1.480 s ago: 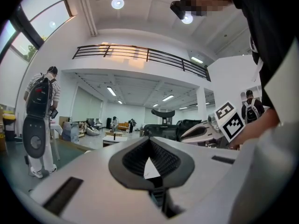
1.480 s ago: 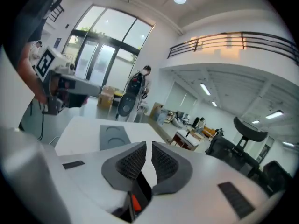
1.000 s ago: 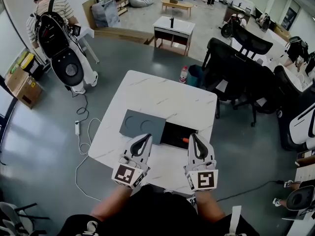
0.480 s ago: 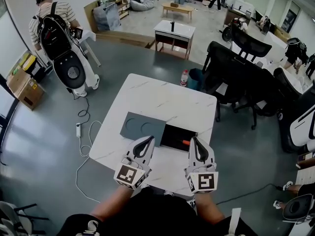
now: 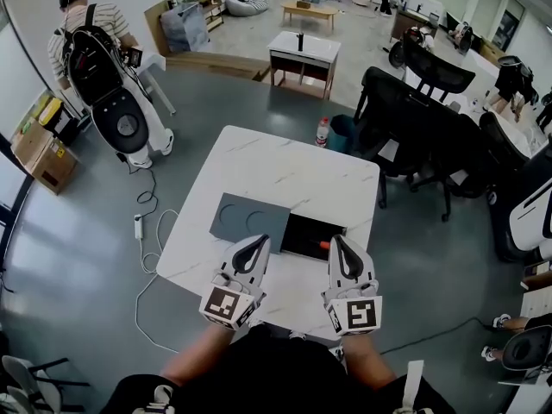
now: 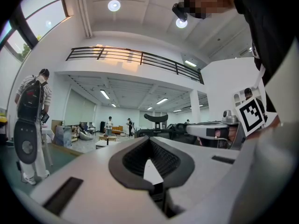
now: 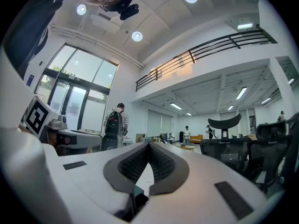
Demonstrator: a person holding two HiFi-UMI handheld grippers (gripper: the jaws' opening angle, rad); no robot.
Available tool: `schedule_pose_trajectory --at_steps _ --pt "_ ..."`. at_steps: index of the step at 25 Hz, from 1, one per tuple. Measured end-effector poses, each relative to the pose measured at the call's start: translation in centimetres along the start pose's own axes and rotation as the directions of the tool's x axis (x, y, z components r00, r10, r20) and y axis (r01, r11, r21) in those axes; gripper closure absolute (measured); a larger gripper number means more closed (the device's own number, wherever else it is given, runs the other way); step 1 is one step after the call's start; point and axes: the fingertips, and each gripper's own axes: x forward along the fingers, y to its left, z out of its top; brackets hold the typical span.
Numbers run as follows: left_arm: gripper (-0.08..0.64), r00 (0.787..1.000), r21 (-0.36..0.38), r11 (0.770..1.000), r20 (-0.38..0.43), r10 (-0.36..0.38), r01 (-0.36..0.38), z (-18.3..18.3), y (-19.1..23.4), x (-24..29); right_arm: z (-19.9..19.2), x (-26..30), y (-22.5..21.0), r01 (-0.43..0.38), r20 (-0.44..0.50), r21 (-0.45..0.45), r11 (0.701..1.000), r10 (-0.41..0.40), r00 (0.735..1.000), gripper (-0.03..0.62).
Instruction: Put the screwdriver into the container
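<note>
I hold both grippers low over the near edge of the white surface (image 5: 285, 166), side by side and pointing away from me, and neither one carries anything. The jaws of the left gripper (image 5: 257, 241) are pressed together with the tips touching. Its own view shows only a small gap between the ribbed pads, with bare surface behind it and nothing caught there. The jaws of the right gripper (image 5: 338, 240) are pressed together in the same way and are also empty. The black container (image 5: 302, 231) lies open on the surface just ahead of the right gripper. The screwdriver (image 5: 324, 245) shows as a small orange piece inside the container, in its near right part, just beside the tip of the right gripper. The rest of the tool is hidden by the gripper or too dark to make out. A grey panel (image 5: 246, 218) with two round hollows lies against the left side of the container. I believe it is the lid, placed there so that the opening is free. From this I judge that the placing is already done, and that the grippers are closed and clear of the container because there is nothing more to hold. I cannot confirm from here that the whole tool lies within the walls.
</note>
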Motion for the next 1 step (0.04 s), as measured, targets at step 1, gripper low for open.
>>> schedule_pose_trajectory --at_steps 1 --pt "0.555 1.000 0.003 1.000 0.001 -0.002 0.002 -0.05 -0.02 0.16 -0.05 0.09 0.01 -0.006 0.001 0.000 1.000 0.006 1.000 0.569"
